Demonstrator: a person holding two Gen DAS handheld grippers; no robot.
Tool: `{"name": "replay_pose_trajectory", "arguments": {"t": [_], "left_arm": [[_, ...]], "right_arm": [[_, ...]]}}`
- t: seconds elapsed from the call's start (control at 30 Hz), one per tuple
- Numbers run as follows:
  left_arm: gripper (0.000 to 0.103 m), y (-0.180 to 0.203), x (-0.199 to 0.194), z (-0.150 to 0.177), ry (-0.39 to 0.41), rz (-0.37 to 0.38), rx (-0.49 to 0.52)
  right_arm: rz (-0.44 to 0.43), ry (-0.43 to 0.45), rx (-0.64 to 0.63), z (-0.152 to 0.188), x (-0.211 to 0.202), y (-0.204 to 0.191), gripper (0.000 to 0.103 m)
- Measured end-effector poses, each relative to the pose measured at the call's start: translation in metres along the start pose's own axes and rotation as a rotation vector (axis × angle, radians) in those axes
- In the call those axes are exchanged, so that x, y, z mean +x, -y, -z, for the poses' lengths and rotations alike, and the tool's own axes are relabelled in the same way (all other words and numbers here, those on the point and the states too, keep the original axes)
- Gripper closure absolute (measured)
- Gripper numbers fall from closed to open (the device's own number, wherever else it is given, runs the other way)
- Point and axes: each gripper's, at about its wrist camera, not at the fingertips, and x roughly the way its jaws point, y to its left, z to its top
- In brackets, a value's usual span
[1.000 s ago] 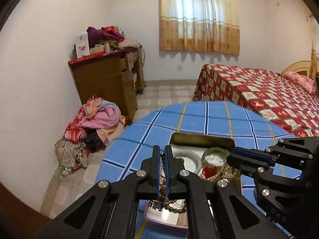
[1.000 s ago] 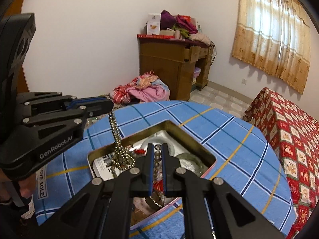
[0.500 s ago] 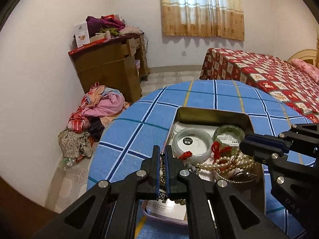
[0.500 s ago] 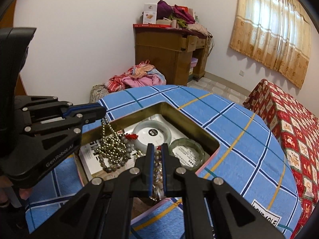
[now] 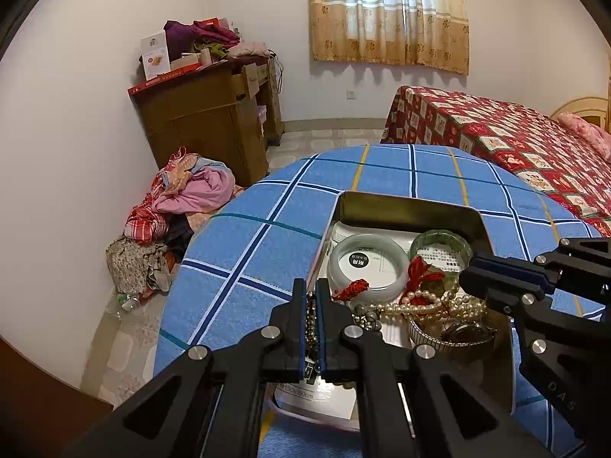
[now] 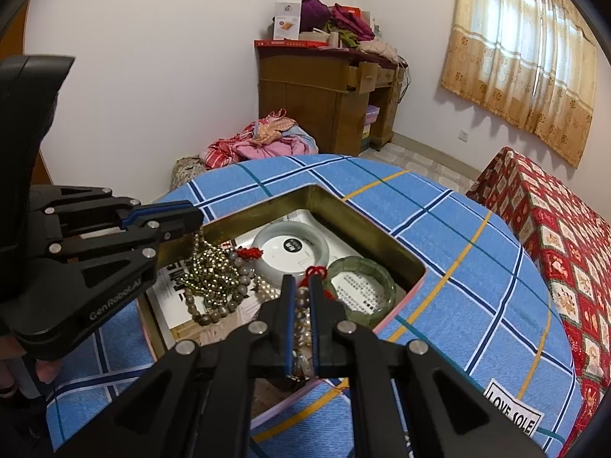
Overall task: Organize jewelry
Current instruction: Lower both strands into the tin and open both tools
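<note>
On the blue checked surface (image 5: 267, 236) sits the metal tin (image 5: 404, 206). Inside it lie a pale bangle (image 5: 366, 267), a green bangle (image 5: 439, 244) and a wristwatch (image 5: 466, 332). The left tongs (image 5: 311, 305) pinch a gold bead chain (image 6: 208, 267); the right tongs (image 6: 299, 305) pinch a pearl strand (image 5: 420, 307). Only the right view shows the chain heaped in the tin.

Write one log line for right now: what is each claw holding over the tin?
left gripper: shut on beaded necklace | right gripper: shut on pearl strand | both over open tin | white bangle inside

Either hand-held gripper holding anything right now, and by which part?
Both. Left hand-held gripper pinches the bead chain by one strand; right hand-held gripper pinches the pearl strand.
</note>
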Motion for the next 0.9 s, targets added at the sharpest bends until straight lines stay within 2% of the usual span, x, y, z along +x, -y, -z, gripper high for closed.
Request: {"name": "replay_pose_trajectory", "arguments": {"t": [0.4,0.43,0.5,0.53,0.7,0.73,0.8,0.83,0.87,0.9], "left_arm": [[0.099,-0.001,0.001,0.004,-0.015,0.009,-0.01],[0.099,-0.001,0.001,0.003,-0.016,0.015,-0.011],[0.098,0.0,-0.001,0.003,-0.013,0.026,-0.011],[0.098,0.001,-0.003,0.003,-0.011,0.026,-0.007],[0.093,0.002,-0.002,0.003,-0.016,0.019,-0.011],[0.087,0.001,-0.001,0.003,-0.017,0.017,-0.014],[0.063,0.0,-0.002,0.003,-0.013,0.002,-0.022],[0.041,-0.001,-0.003,0.004,-0.004,-0.008,-0.027],[0.03,-0.003,-0.006,0.004,0.016,-0.022,-0.032],[0.03,-0.004,-0.008,0.004,0.028,-0.025,-0.035]], "right_arm": [[-0.009,-0.013,-0.007,0.004,0.004,-0.004,0.093],[-0.006,-0.012,-0.009,0.005,0.004,-0.005,0.09],[-0.011,-0.009,-0.001,0.007,0.003,-0.003,0.056],[-0.015,-0.005,0.007,0.007,0.002,-0.002,0.054],[-0.008,-0.013,0.009,0.009,0.002,-0.002,0.054],[-0.009,-0.013,0.009,0.009,0.003,-0.002,0.054],[-0.008,-0.012,0.01,0.009,0.003,-0.003,0.054],[-0.007,-0.012,0.01,0.009,0.003,-0.003,0.054],[-0.007,-0.012,0.012,0.008,0.003,-0.002,0.053],[-0.007,-0.013,0.012,0.009,0.003,-0.002,0.053]]}}
